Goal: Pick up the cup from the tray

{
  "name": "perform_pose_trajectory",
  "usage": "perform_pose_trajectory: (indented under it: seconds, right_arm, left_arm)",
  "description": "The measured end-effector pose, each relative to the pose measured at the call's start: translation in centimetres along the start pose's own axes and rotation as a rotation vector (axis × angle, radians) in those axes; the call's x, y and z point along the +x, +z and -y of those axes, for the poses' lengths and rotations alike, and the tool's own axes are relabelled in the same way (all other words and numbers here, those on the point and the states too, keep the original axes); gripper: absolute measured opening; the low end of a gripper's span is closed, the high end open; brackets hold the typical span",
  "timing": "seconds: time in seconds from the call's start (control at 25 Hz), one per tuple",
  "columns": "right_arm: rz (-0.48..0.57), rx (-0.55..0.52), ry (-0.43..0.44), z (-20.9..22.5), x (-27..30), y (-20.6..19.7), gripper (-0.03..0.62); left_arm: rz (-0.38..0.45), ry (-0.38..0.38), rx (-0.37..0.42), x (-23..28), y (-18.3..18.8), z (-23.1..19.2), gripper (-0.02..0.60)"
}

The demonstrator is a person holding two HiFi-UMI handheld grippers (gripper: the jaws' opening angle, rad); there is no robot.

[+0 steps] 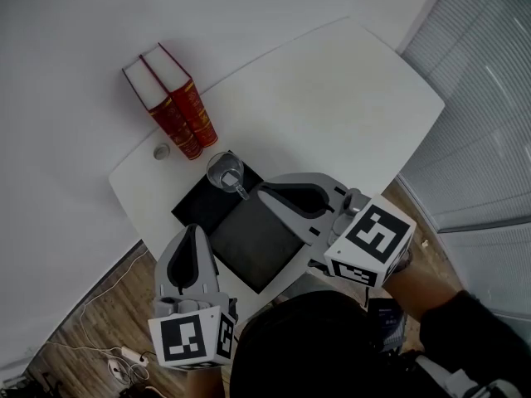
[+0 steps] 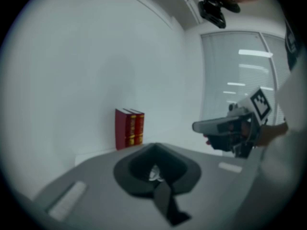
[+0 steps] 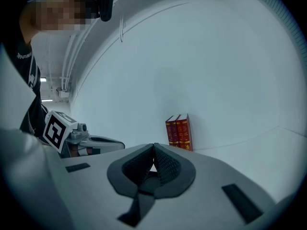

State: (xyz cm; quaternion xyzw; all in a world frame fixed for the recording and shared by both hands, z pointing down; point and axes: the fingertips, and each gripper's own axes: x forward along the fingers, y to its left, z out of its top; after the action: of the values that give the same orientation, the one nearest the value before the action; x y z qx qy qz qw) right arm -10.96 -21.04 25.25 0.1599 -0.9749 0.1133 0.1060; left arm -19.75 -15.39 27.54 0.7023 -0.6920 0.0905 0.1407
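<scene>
A clear glass cup is sitting upright at the far corner of a black rectangular tray, near two red hardback books. The left gripper and right gripper are hovering short of it, clenched on nothing, seemingly lining up an approach.

Upper left in my head view, two red books stand upright and touching, side by side, gilt bands on their spines, at the edge of the white table where it meets the pale wall. A small round grey thing lies on the table just beside the books; I cannot tell what it is. Down the right side of the frame run the window blinds. At lower left I see wooden floor, with thin cables trailing to a white plug strip.
</scene>
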Motion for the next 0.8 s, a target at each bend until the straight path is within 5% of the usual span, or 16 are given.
perform_pose_trajectory:
  seconds: [0.48, 0.8]
  right_arm:
    - [-0.024, 0.044, 0.066, 4.6, 1.1, -1.7, 0.014]
    - [-0.080, 0.132, 0.070, 6.3, 2.3, -5.7, 0.014]
  left_arm:
    - [0.014, -0.037, 0.122, 6.0, -4.2, -0.1, 0.005]
    - [-0.014, -0.008, 0.116, 8.0, -7.5, -2.3, 0.006]
